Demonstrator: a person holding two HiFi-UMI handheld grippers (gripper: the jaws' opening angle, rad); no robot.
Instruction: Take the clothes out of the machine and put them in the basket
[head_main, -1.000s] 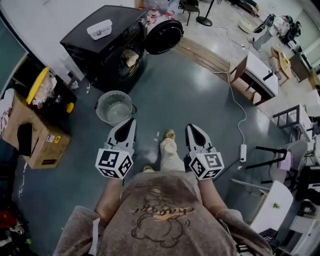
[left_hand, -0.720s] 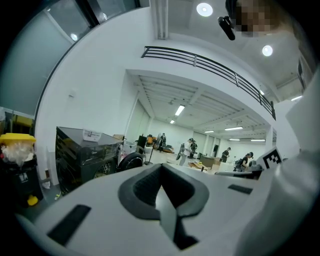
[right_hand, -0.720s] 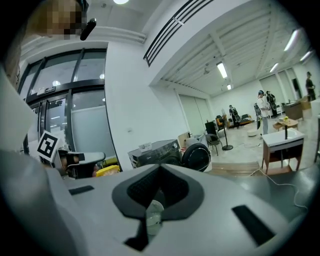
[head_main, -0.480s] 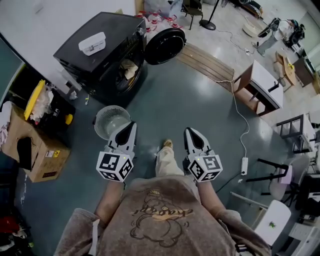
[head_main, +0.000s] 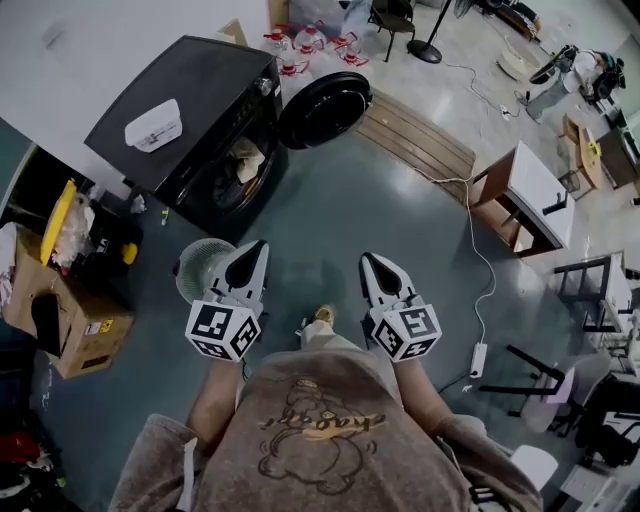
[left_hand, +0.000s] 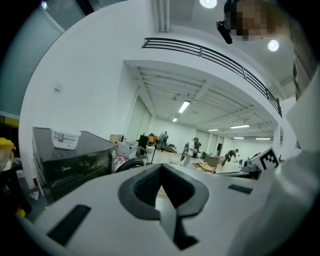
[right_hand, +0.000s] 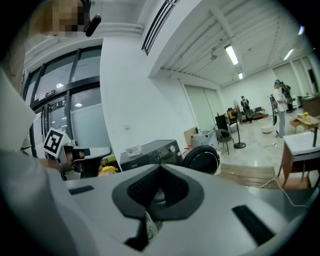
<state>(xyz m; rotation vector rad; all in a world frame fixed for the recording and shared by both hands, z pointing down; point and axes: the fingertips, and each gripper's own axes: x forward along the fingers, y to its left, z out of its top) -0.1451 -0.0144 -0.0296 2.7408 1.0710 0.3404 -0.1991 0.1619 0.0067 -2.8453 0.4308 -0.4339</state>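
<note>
The black washing machine (head_main: 200, 110) stands ahead at the upper left, its round door (head_main: 322, 108) swung open to the right. Light-coloured clothes (head_main: 243, 158) show in the drum opening. The round mesh basket (head_main: 195, 268) sits on the floor in front of the machine, partly hidden behind my left gripper (head_main: 256, 248). My right gripper (head_main: 368, 262) is held level beside it, over bare floor. Both grippers are shut and hold nothing. In the left gripper view the machine (left_hand: 70, 160) lies to the left of the jaws; in the right gripper view the machine (right_hand: 150, 154) and door (right_hand: 201, 159) lie straight ahead.
A white box (head_main: 152, 124) lies on the machine's top. A cardboard box (head_main: 60, 310) and a yellow-lidded bin (head_main: 75, 215) stand at the left. A wooden platform (head_main: 415, 140), a small table (head_main: 525, 195) and a cable with power strip (head_main: 478, 358) are at the right.
The person has walked toward the machine with both grippers held out. Machine and basket have come nearer, and the basket has slid partly behind the left gripper.
</note>
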